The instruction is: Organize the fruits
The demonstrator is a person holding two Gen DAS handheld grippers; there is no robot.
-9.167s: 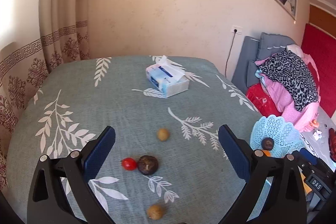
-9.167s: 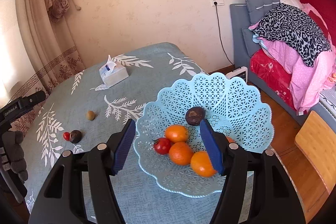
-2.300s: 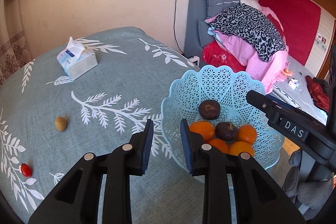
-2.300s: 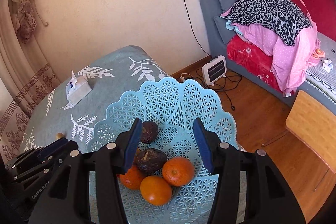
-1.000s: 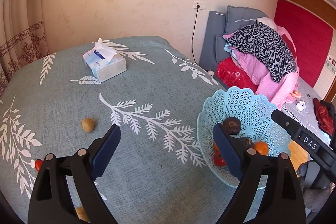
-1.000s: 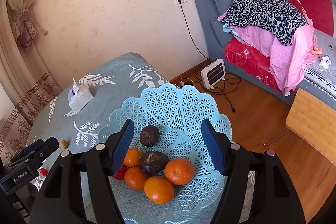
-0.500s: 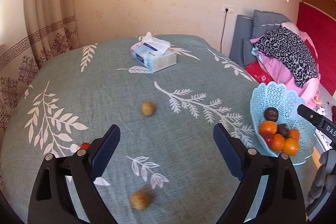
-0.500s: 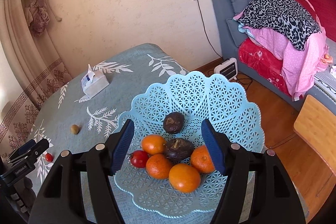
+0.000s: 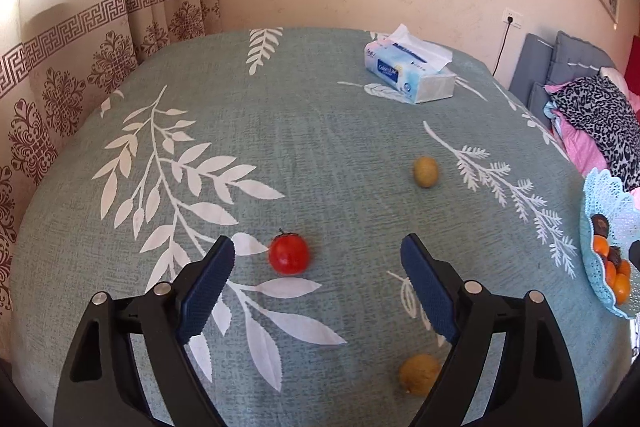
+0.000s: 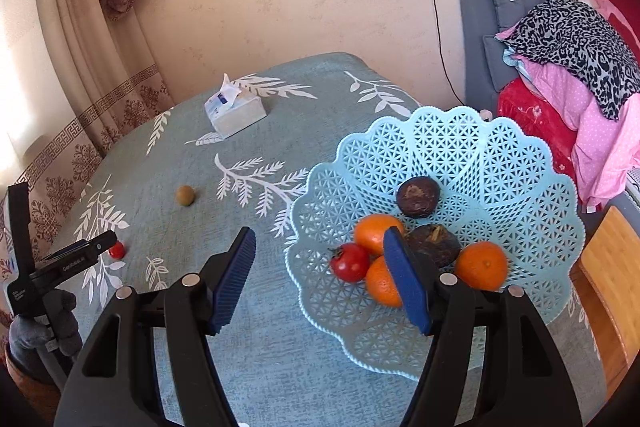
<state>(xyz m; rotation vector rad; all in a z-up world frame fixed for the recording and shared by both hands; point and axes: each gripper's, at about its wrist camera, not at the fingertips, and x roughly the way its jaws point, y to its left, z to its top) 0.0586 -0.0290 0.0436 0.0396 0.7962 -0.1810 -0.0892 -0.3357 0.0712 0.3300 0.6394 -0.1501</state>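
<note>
L gripper (image 9: 316,259): jaws wide apart, just been closing a little, nothing gripped. Blue pads clear of all fruit. Red tomato (image 9: 289,254) sits on the tablecloth (image 9: 320,115) between the two pads, nearer the L pad, not touching either. Small brown-yellow fruit (image 9: 418,374) lies under the R finger (image 9: 426,287) of this gripper, partly hidden by it; contact cannot be told. Second small brown-yellow fruit (image 9: 425,171) lies further out, well apart from the gripper, towards the tissue pack (image 9: 410,77) at the far side of the table.

R gripper (image 10: 320,267): jaws about half open, nothing held. It hangs at the near-left rim of the light-blue lattice basket (image 10: 500,155); R pad (image 10: 406,283) shows in front of the basket's contents, L pad (image 10: 234,281) over bare cloth. No pad presses on anything.

Basket stands at the table's R edge, seen small at the R margin in the L wrist view. Contents per R wrist view: three oranges (image 10: 480,265), one tomato (image 10: 350,262), two dark brown-purple fruits (image 10: 418,196), all bunched in the bottom, touching one another.

Still on the cloth outside the basket: one tomato, two small brown-yellow fruits.

Gloved hand (image 10: 44,323) grips the L gripper's handle, low L in R wrist view.
</note>
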